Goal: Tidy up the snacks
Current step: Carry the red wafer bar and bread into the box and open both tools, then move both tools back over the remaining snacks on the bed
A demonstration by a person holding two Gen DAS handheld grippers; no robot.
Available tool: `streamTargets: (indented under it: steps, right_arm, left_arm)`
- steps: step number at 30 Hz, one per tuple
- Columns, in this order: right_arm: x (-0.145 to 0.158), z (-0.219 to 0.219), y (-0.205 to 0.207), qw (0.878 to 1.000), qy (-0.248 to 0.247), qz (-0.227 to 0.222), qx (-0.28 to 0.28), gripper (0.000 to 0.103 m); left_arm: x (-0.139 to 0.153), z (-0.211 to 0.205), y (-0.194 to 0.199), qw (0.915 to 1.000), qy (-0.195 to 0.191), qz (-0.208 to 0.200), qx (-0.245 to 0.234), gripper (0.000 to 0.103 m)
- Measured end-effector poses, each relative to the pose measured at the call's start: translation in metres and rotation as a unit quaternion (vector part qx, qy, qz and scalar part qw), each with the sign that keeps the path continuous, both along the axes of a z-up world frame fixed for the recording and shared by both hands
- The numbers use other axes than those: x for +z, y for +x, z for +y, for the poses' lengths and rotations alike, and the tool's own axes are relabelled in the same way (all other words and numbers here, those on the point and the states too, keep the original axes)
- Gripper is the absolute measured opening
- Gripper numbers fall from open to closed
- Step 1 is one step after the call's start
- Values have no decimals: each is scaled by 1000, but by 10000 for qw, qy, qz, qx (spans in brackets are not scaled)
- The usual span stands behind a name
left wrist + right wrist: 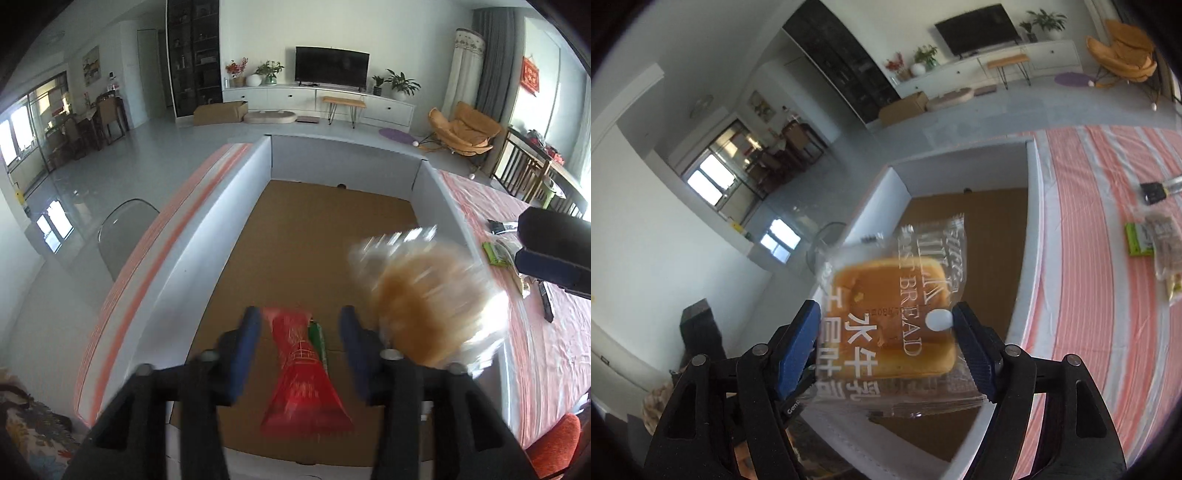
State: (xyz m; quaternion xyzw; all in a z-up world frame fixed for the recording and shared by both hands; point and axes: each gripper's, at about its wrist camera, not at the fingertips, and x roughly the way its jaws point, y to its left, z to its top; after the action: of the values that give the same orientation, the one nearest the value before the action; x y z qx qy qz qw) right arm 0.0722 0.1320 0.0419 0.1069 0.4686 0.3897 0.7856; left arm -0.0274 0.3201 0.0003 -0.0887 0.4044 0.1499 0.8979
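Right wrist: hand-held gripper [886, 332] around bread packet [890, 295].

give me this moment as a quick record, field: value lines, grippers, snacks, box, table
left gripper: open, over the box, nothing between its pads
red packet: lying on the box floor, below the left gripper
right gripper: jaws around the bread packet; grip unclear
box: white walls, brown floor, open top
table: striped cloth, more snack packets lying right of the box
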Motion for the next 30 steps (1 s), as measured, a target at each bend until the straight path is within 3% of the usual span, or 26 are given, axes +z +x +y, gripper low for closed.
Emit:
streamTargets:
  steps: [2, 11, 15, 19, 21, 26, 30]
  right_arm:
    - [-3, 1, -4, 9999, -42, -100, 27, 77]
    - [20, -49, -25, 9929, -164, -1157, -215, 79]
    - [11, -88, -27, 9869, -335, -1414, -699, 79]
    - [-26, -150, -18, 9764, -808, -1180, -1616, 79]
    - [-54, -181, -9, 9637, -1243, -944, -2168, 79]
    - [-119, -264, -5, 9082, -2323, -702, -3412, 79]
    - [-138, -323, -14, 8846, -2259, -266, -4071, 79]
  left_arm:
    - [-3, 3, -4, 9998, 41, -138, 135, 87]
    - [9, -13, 2, 9980, -78, -619, 70, 87]
    - [26, -45, 1, 9959, -31, -873, -231, 87]
    - [39, -90, 6, 9922, -130, -1027, -693, 91]
    - [39, -119, 12, 9890, -258, -1009, -1049, 93]
    - [26, -204, 28, 9710, -683, -633, -2200, 94]
    - [0, -267, 54, 9531, -1004, -238, -2845, 94]
